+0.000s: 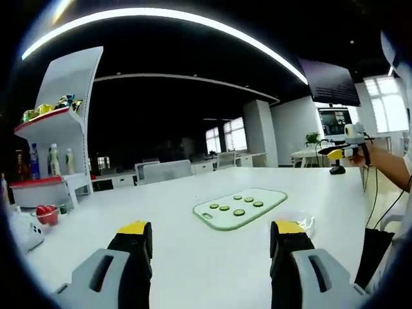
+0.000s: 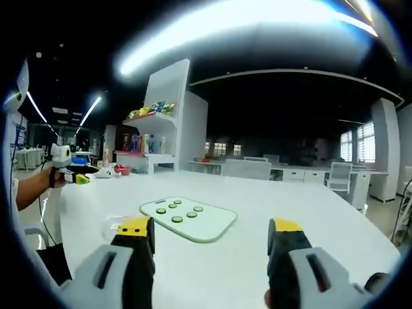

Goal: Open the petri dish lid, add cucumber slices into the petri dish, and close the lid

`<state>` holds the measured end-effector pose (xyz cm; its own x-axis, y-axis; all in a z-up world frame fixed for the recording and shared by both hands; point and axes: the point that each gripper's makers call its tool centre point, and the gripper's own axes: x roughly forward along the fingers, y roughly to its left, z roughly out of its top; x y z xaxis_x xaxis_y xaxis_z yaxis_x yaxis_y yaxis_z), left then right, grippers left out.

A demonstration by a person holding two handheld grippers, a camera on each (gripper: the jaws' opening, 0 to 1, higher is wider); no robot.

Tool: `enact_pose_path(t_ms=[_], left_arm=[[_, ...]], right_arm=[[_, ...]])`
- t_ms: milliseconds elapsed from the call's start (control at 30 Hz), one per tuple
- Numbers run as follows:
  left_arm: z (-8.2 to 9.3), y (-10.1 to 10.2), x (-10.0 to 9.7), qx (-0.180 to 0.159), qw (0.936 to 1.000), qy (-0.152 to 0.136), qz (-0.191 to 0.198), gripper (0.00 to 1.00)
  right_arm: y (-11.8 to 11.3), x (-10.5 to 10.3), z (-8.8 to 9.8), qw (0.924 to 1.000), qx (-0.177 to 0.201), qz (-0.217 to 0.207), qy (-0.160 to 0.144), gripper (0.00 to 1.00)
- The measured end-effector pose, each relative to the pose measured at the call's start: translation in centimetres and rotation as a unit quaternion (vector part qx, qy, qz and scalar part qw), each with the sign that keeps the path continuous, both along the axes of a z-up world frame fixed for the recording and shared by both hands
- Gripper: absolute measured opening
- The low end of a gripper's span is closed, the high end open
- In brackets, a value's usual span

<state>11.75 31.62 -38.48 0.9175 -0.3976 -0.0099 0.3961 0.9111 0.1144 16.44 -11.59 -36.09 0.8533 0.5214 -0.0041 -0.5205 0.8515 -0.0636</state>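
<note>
Both tools are held up off the white table (image 1: 193,257), each with its jaws spread wide and nothing between them. In the left gripper view the left gripper (image 1: 211,248) looks toward a pale cutting board (image 1: 273,201) at about one o'clock, carrying six cucumber slices (image 1: 239,212). The clear petri dish (image 1: 302,223) sits just beside the board's near right corner, its lid apparently on. From the right gripper (image 2: 211,244), the dish (image 2: 116,224) lies at about ten o'clock. The opening step looks not yet begun. I would bring one tool down squarely over the lid's rim, pinching lightly, while the other steadies the base, since clear plastic slides easily.
</note>
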Motion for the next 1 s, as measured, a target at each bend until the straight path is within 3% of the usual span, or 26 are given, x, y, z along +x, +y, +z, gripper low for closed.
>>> enact_pose_path(t_ms=[300,1000], left_arm=[[0.4,0.8,-0.8,-0.019,0.9996,-0.008,0.018,0.75],[0.4,2.9,-1.8,-0.022,0.9985,-0.010,0.049,0.75]], right_arm=[[-0.3,-0.7,0.3,0.9999,0.011,-0.007,-0.004,0.70],[-1.1,-1.4,0.9,0.9997,0.012,-0.021,-0.007,0.70]])
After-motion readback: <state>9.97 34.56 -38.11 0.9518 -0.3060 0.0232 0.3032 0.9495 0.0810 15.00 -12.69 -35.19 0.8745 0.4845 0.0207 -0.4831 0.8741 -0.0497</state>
